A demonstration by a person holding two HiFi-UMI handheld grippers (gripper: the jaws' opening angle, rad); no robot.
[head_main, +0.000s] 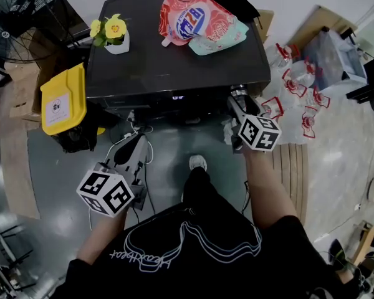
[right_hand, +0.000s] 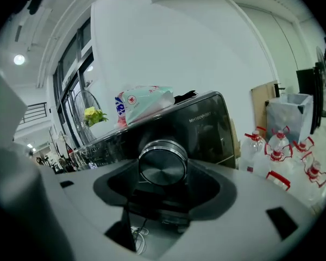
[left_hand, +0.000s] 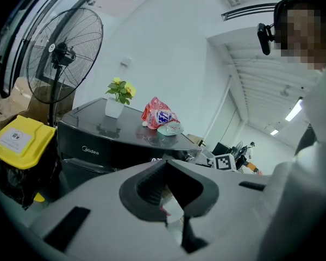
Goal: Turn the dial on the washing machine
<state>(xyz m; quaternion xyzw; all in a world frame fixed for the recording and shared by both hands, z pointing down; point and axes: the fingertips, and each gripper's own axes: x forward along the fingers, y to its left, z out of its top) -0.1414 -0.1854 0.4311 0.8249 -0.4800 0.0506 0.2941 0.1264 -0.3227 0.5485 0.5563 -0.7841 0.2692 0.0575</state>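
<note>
nearest the person, the left gripper [head_main: 134, 144] hangs low in front of the body, its jaws pressed together with nothing between them, well apart from the machine. further out, the right gripper [head_main: 236, 99] reaches the front right corner of the washing machine [head_main: 174, 64], its jaws clamped around the silver dial [right_hand: 163, 163] on the front panel. on the dark lid stand a potted yellow flower [head_main: 115, 35] and a pink detergent pouch [head_main: 196, 18]. a yellow-lidded bin [head_main: 63, 98] sits left of the machine, water bottles [head_main: 297, 86] to its right.
</note>
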